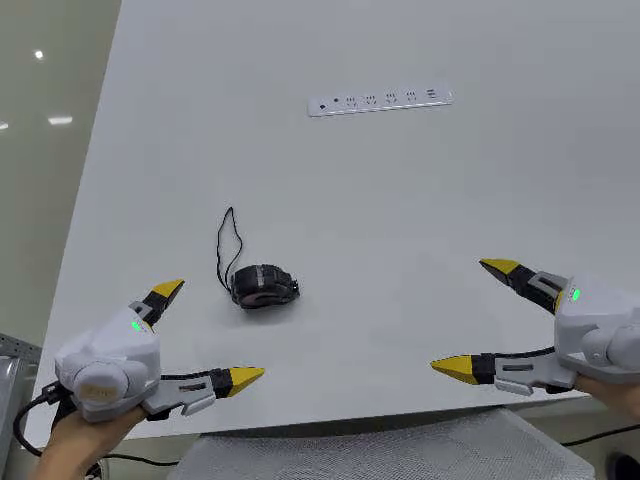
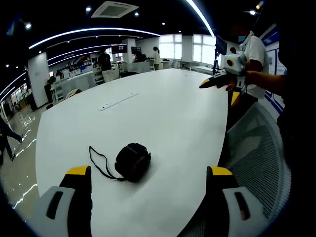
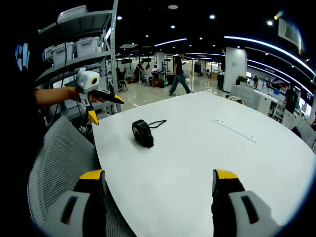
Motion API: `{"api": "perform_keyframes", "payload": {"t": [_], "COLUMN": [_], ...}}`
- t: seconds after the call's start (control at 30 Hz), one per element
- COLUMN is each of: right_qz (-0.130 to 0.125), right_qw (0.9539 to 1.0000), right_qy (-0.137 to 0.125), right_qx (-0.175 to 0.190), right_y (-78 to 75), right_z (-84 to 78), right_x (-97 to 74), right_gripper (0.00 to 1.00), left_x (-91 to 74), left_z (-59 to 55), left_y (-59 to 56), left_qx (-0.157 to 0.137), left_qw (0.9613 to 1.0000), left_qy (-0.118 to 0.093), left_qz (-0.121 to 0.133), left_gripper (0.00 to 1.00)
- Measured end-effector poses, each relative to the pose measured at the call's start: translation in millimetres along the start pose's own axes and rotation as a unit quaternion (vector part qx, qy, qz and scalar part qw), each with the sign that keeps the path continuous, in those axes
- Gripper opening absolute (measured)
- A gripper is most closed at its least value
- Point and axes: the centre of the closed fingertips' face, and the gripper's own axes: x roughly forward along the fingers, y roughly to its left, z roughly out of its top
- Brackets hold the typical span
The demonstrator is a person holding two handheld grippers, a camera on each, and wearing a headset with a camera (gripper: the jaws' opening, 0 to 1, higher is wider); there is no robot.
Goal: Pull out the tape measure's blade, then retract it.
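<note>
A black tape measure [image 1: 263, 286] with a thin black wrist cord lies on the white table [image 1: 400, 200], left of centre. It also appears in the left gripper view [image 2: 132, 161] and the right gripper view [image 3: 142, 133]. No blade is out. My left gripper [image 1: 210, 335] hovers open near the table's front left edge, a short way from the tape measure [image 2: 148, 177]. At the front right my right gripper [image 1: 480, 320] is open too, farther from it [image 3: 157, 180]. Both hold nothing.
A white power strip [image 1: 380, 100] lies flat farther back on the table. A grey mesh chair back [image 1: 380, 450] sits just below the front edge. The table's left edge drops to a glossy floor. Shelving with bins [image 3: 84, 49] stands behind the person.
</note>
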Motion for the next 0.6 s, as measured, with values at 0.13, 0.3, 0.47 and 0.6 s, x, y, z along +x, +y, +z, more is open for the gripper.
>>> {"api": "perform_keyframes", "payload": {"t": [0.13, 0.3, 0.47, 0.6], "right_qz": [0.003, 0.007, 0.008, 0.014], "right_qw": [1.0, 0.9999, 0.9997, 0.9995], "right_qy": [0.003, 0.009, 0.013, 0.015], "right_qx": [-0.005, -0.011, -0.018, -0.022], "right_y": [-1.2, -2.3, -4.7, -5.8], "right_z": [-1.5, -2.8, -4.6, -5.9], "right_x": [1.1, 2.5, 5.0, 7.7], "right_gripper": [0.88, 0.85, 0.83, 0.82], "left_x": [2.2, 6.2, 11.1, 15.7], "left_z": [-3.0, -4.6, -3.1, -5.2], "left_y": [3.2, 6.5, 10.8, 13.6], "left_qx": [0.011, 0.014, 0.026, 0.031], "left_qw": [0.9999, 0.9997, 0.9994, 0.999], "left_qy": [0.011, 0.018, 0.023, 0.031], "left_qz": [-0.001, -0.003, -0.004, -0.012], "left_gripper": [0.9, 0.87, 0.84, 0.81]}}
